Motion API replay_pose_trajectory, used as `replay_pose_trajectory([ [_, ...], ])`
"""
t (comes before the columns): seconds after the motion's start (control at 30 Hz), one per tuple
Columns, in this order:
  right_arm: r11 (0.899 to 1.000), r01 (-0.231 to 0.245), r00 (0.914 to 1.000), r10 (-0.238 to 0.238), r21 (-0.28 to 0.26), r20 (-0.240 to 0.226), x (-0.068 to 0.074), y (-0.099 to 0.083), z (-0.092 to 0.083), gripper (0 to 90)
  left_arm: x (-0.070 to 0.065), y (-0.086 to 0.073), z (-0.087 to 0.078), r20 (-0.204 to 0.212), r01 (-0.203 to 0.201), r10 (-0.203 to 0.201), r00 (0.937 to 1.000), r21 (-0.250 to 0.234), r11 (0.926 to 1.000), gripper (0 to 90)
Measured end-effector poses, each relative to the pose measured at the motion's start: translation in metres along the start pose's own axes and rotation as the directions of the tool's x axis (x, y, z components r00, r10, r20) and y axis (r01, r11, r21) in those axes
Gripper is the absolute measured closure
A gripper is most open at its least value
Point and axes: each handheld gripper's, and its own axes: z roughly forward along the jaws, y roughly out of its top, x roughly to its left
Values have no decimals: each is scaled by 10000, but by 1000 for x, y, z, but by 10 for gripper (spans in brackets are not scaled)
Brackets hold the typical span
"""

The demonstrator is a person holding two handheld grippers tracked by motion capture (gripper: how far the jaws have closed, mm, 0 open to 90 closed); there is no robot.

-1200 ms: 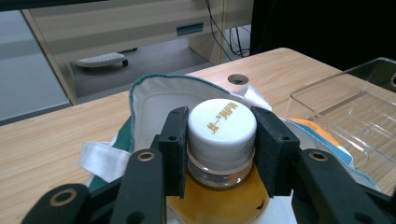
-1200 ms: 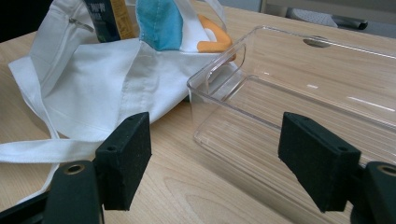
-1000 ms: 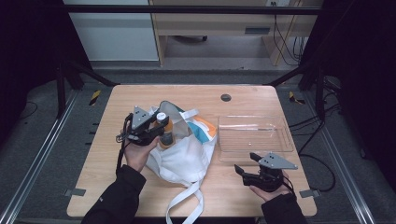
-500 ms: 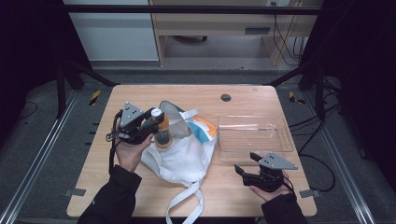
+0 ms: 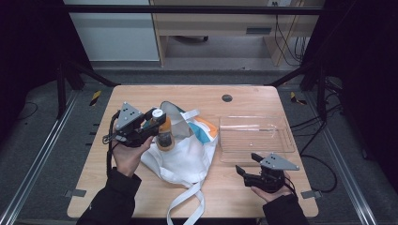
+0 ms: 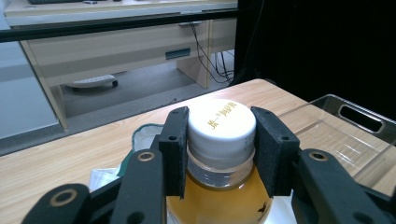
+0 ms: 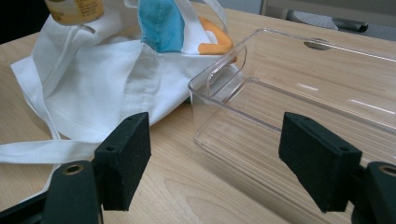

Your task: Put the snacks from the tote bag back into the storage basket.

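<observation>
Bottle (image 5: 164, 133) of amber drink, white-capped, hangs in the left gripper (image 5: 151, 123) above the white tote bag (image 5: 183, 152), its base just clear of the bag's open mouth. From the left gripper view the two black pads (image 6: 175, 144) are clamped on either side of the white screw cap (image 6: 221, 125) and the neck ring under it, so the whole weight of the full bottle hangs from a narrow, smooth collar. That, to my eye, is the point to watch: the grip looks square and centred, yet a full bottle swinging under its cap could twist or slide out if the hand jerks. I'd say the step in hand is carrying it across to the clear plastic tray (image 5: 281, 143), which sits on the wooden table (image 5: 244, 96) just right of the bag, and the good way is to keep the bottle upright, lift it well clear of the fabric and the loose strap (image 5: 185, 204), travel level and steady, then lower it until the base rests on the tray floor before easing the jaws apart. The right gripper (image 5: 248, 164) rests low near the tray's front edge, its jaws spread wide and holding nothing; the right gripper view looks between its pads (image 7: 123, 156) at the tray's near corner. It could steady the tray if it slides.
</observation>
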Motion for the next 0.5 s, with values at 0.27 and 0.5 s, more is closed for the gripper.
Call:
replay_pose_trajectory([
  [0.27, 10000, -34, 10000, 34, -23, -34, 0, 0, 0, 252, -9, 4, -4, 191, -111, 112, 9998, -12, 9999, 588],
  [0.5, 10000, -50, 10000, 50, -28, -52, 0, 0, 0, 251, -13, 5, -5, 285, -132, 130, 9995, 71, 9999, 588],
])
